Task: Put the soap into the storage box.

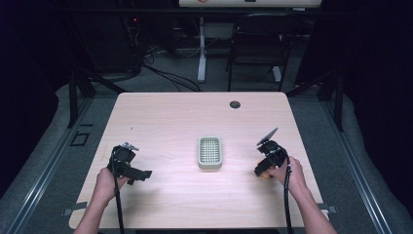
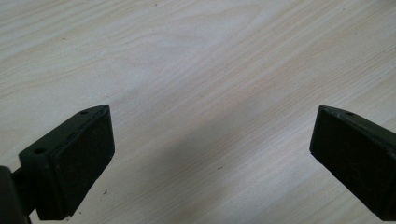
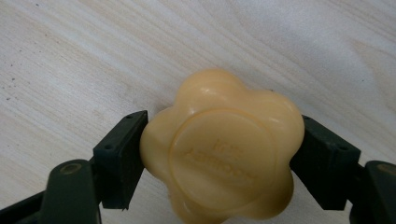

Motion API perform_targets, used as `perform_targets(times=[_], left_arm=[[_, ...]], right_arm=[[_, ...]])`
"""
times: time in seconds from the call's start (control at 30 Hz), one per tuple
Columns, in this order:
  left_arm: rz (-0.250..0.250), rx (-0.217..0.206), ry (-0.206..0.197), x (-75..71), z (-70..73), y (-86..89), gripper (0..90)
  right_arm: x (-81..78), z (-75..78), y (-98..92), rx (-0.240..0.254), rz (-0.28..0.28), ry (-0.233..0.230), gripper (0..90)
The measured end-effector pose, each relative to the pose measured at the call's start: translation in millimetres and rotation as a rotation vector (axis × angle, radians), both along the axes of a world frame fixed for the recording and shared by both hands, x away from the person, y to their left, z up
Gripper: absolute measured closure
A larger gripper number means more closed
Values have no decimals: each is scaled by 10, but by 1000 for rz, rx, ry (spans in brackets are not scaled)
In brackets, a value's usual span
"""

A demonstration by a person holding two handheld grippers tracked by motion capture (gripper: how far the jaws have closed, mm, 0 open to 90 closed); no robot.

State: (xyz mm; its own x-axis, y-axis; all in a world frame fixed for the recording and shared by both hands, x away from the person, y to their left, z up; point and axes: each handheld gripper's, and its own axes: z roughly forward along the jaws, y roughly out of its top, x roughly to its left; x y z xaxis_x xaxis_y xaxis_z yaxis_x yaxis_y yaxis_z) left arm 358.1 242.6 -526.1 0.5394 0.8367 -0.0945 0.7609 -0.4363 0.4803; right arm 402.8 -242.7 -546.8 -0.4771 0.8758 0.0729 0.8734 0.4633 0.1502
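Pinching a yellow soap bar point(image 3: 219, 149) from both sides, the right gripper point(image 1: 267, 163) rests low over the right part of the wooden table point(image 1: 170, 117). The soap is smooth, waxy and flower-shaped with rounded lobes; faint embossed lettering on its flat face is too soft to read, and its near edge is cut off. A pale green, ridged soap dish point(image 1: 210, 152) sits at the table's centre, well apart. At near left, the left gripper point(image 2: 210, 149) has its matte black jaws spread wide over bare wood.
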Motion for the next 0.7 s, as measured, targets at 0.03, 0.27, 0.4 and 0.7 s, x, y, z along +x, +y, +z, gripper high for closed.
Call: perform_targets(times=[0.03,0.27,0.4,0.7], left_arm=[[0,0,0,0,0,-1,0],[0,-2,-1,2,-1,2,0],[0,-2,-2,1,1,3,0],[0,-4,-2,1,4,7,0]], right_arm=[[5,-7,7,9,-11,2,247],[48,5,31,-24,-5,36,251],[38,-14,46,-9,-28,21,252],[36,-12,48,-9,-19,18,255]])
